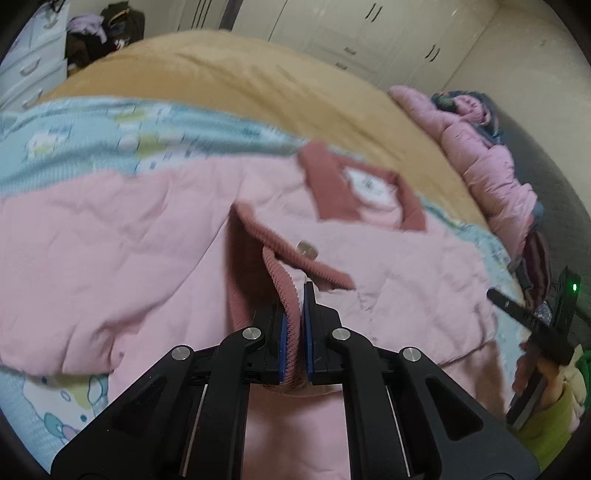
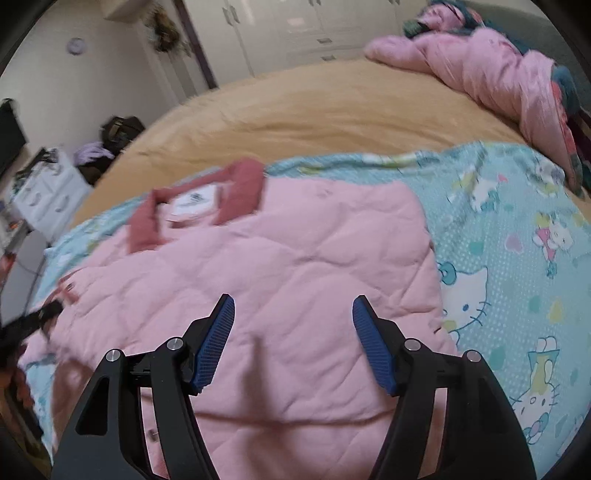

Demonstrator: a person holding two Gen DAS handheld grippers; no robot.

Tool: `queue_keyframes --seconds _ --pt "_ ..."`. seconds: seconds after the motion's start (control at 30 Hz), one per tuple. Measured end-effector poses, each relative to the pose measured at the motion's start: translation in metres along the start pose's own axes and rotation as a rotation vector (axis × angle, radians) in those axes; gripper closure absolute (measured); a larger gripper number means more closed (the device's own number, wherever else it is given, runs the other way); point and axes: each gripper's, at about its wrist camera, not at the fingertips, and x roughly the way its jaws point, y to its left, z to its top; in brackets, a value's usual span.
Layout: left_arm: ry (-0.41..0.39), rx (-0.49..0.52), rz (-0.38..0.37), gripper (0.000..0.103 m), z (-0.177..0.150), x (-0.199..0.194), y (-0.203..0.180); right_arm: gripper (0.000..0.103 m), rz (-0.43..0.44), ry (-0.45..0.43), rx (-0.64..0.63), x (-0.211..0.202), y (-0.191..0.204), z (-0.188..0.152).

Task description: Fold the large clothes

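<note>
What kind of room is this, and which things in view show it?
Most likely a bedroom. A wide bed with a tan cover fills the view, a cartoon-print sheet and a pink quilted jacket lie on it, and tall white wardrobe doors line the far wall.

Quilted matt pink jacket point(image 2: 295, 266) — ribbed cuff point(image 1: 291, 299) (corduroy-like), printed cotton sheet point(image 2: 517, 258)

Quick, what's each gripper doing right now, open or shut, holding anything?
Left gripper: shut on the ribbed cuff of the pink quilted jacket.
Right gripper: open, empty, above the jacket.
</note>
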Motion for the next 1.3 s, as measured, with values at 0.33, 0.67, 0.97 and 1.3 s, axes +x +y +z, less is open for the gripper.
queue_keyframes --seconds 0.33,0.67,0.97,1.3 --pt "0.081 -0.003 0.041 0.096 -0.028 0.027 0.016 0.037 -0.059 0.088 0.057 0.046 -0.025 -0.017" --pt "0.062 0.022 0.083 0.070 -0.024 -0.003 0.013 0.013 0.064 0.003 0.076 -0.007 -0.004 -0.026" --pt "-0.007 0.012 0.171 0.009 -0.022 -0.047 0.012 0.006 0.127 -0.068 0.053 -0.049 0.023 -0.023" --pt "-0.034 -0.025 0.214 0.009 -0.035 -0.085 0.032 0.004 0.176 -0.118 -0.003 -0.079 0.065 -0.029"
